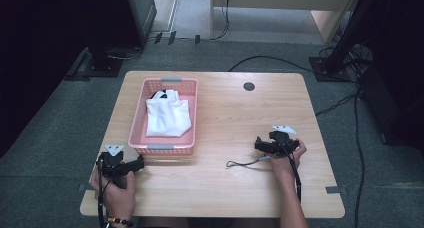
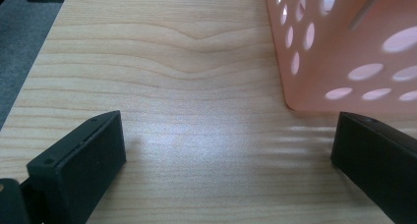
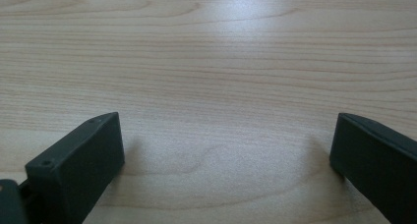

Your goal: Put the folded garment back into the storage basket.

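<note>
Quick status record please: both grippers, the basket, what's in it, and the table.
left gripper: open, holding nothing, low over the table beside the basket's near corner
right gripper: open, holding nothing, over bare wood
basket: pink, perforated, on the table's left half
white garment: folded, lying inside the basket
table: light wood, round dark cap near the far edge

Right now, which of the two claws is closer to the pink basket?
The left claw: it sits just off the pink basket, at its near corner. The right claw rests on bare table, well away.
</note>
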{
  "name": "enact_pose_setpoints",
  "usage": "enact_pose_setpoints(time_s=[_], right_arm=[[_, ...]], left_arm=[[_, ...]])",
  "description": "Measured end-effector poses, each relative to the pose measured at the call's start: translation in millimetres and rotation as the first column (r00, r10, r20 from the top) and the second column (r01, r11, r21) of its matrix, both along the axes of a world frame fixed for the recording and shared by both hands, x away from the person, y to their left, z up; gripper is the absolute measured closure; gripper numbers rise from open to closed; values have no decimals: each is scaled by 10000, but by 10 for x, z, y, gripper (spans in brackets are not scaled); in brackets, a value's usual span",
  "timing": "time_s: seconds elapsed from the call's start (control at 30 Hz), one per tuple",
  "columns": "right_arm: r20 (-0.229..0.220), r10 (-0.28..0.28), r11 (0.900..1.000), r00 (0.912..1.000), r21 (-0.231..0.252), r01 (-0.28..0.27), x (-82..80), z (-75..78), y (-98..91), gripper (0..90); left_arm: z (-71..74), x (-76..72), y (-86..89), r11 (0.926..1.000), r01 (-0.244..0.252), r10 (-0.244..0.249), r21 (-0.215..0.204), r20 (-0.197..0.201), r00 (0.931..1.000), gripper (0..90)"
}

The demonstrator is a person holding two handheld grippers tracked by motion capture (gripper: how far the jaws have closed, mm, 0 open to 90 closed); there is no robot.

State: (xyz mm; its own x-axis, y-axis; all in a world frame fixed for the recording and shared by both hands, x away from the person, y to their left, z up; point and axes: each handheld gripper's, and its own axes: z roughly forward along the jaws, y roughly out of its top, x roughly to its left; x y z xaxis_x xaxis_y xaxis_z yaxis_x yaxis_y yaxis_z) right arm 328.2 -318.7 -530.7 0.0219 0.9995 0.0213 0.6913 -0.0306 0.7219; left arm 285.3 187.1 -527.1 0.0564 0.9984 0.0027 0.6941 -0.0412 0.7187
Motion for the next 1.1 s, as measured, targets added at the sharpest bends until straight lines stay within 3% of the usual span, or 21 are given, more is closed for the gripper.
enact_pose_setpoints(time_s=[1.1], right_arm=[[-5,-365,9993,9993,-16,365,-152,-3,-236,0]], left_arm=[[0,-1,0,10000,5,-5,2,-3,10000,0]])
